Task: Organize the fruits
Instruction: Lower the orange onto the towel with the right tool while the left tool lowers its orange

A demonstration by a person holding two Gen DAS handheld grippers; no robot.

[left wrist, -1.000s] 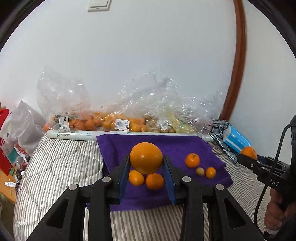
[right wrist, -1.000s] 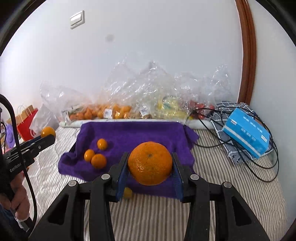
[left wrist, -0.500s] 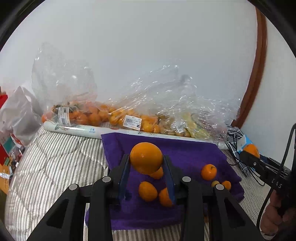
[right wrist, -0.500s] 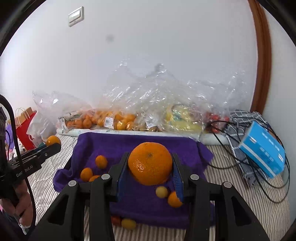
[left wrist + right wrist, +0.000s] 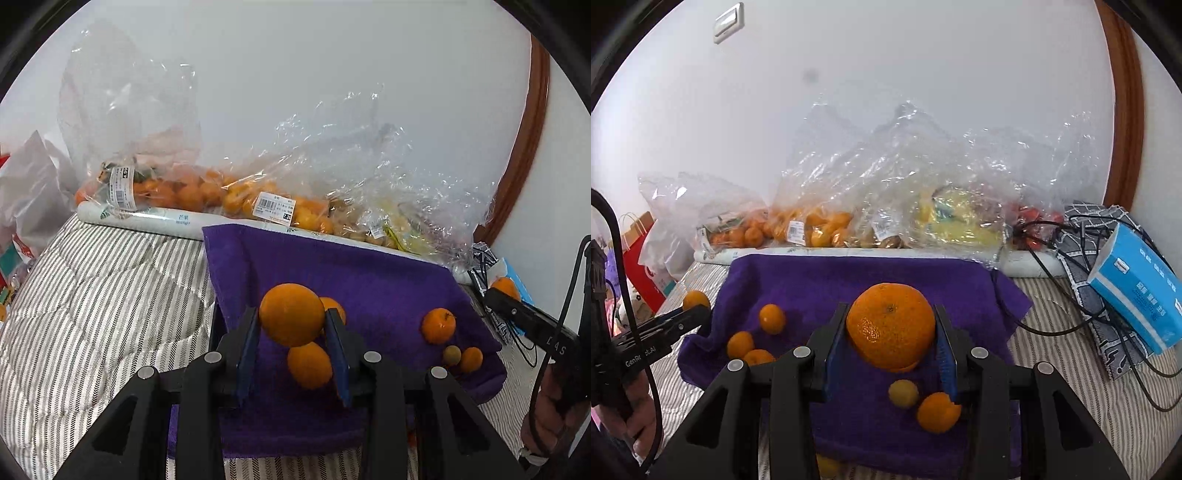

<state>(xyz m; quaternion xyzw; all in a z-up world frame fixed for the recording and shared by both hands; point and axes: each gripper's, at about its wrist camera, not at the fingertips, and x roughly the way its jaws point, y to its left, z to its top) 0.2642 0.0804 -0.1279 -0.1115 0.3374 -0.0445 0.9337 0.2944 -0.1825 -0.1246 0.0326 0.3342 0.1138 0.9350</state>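
A towel (image 5: pixel 849 280) is spread on the bed (image 5: pixel 92 295); bagged fruit (image 5: pixel 820 229) is lined up behind it against the wall. About 5 small fruits (image 5: pixel 772 318) are scattered on the towel. A tissue box (image 5: pixel 1137 295) is set right of it, on cables (image 5: pixel 1071 325).

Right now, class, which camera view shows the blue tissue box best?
The right wrist view: the blue tissue box lies whole and unblocked at the right, on a patterned cloth with black cables. The left wrist view catches only a blue sliver at its right edge, behind the right claw's orange.
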